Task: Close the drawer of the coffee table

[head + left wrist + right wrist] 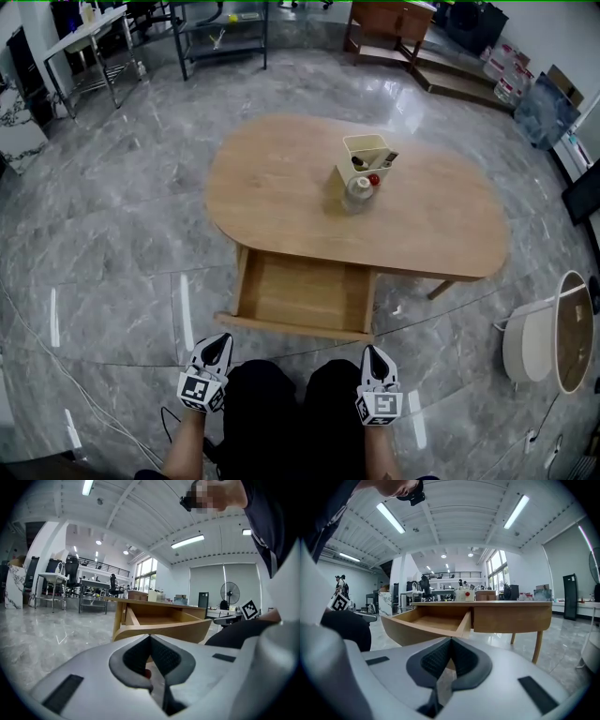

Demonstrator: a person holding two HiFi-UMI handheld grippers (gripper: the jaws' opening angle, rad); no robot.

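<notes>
An oval wooden coffee table (281, 187) stands on the grey floor, its drawer (302, 295) pulled out toward me and empty. The drawer's curved front (291, 327) lies just beyond my two grippers. My left gripper (217, 349) is shut with nothing in it, short of the front's left end (161, 629). My right gripper (375, 360) is shut too, short of the front's right end, and holds nothing. In the right gripper view the drawer (426, 623) juts out left of the table's front panel (511, 617).
A cream holder (367, 157) with small items and a glass jar (360, 191) sit on the tabletop. A round white side table (553, 336) stands at the right. Metal shelving (225, 33) and desks line the far wall. A cable (75, 394) trails on the floor at left.
</notes>
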